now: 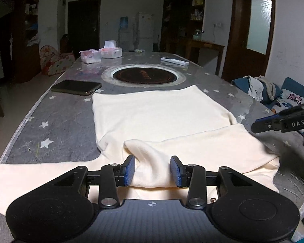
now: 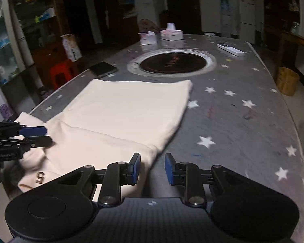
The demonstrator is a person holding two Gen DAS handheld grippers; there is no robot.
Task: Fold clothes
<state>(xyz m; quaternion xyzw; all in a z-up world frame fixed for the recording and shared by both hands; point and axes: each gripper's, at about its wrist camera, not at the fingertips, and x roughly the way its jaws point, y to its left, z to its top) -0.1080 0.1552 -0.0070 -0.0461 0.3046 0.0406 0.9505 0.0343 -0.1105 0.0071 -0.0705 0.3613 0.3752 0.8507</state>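
A cream garment [image 1: 156, 109] lies spread on the grey star-patterned table [image 1: 60, 117], with one part folded across its near end. My left gripper [image 1: 153, 170] rests on that near end, its jaws partly apart with a raised fold of the cloth between the blue pads [image 1: 129, 170]. In the right wrist view it shows at the garment's [image 2: 121, 105] left edge as the left gripper [image 2: 44, 135]. My right gripper [image 2: 153, 169] is open low over the near right corner. The cloth's edge lies by its left pad [image 2: 136, 168] and bare table shows in the gap. The left wrist view shows the right gripper [image 1: 255, 125] at the right.
A dark phone [image 1: 76, 87] lies left of the garment's far end. Beyond it is a round black hob [image 1: 143, 75] set into the table, then tissue boxes [image 1: 110, 51] and a white remote [image 1: 174, 60]. A sofa with heaped clothes [image 1: 259, 87] stands at the right.
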